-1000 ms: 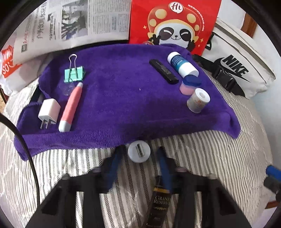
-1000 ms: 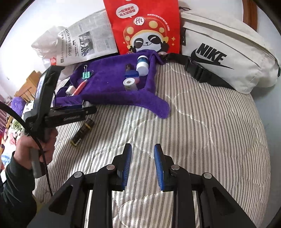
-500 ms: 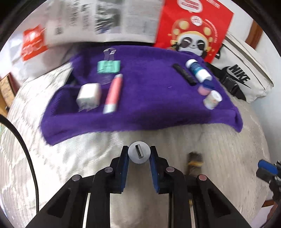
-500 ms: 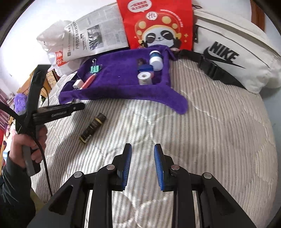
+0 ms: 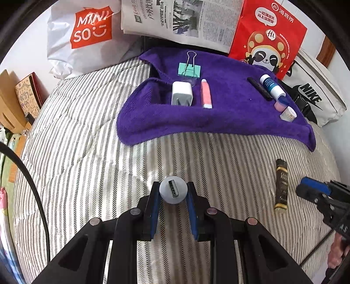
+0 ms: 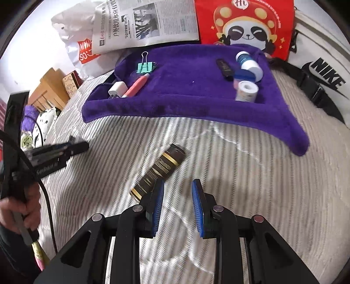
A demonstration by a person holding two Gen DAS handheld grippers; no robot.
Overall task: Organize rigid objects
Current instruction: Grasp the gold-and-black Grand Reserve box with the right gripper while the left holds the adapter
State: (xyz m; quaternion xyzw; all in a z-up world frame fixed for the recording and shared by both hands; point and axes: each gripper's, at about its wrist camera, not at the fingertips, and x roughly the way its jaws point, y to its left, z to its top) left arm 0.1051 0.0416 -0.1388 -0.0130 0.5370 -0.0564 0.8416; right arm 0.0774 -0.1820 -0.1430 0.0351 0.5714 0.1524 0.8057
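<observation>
My left gripper (image 5: 173, 193) is shut on a round grey USB adapter (image 5: 173, 189), held above the striped bed, short of the purple towel (image 5: 218, 122). On the towel lie a green binder clip (image 5: 189, 69), a white charger (image 5: 182, 93), a pink pen (image 5: 206, 94), a black stick (image 5: 260, 88), a blue-white bottle (image 5: 272, 86) and small jars (image 5: 288, 113). A black and gold bar (image 6: 158, 172) lies on the bed just ahead-left of my right gripper (image 6: 177, 196), which is open and empty.
A Miniso bag (image 5: 87, 37), newspaper (image 5: 186, 19) and a red panda bag (image 5: 266, 39) stand behind the towel. A white Nike bag (image 6: 323, 72) lies at the right. Wooden furniture (image 6: 52, 91) stands past the bed's left edge.
My left gripper closed on the USB adapter and pulled back and left from the towel. My right gripper moved forward toward the black and gold bar.
</observation>
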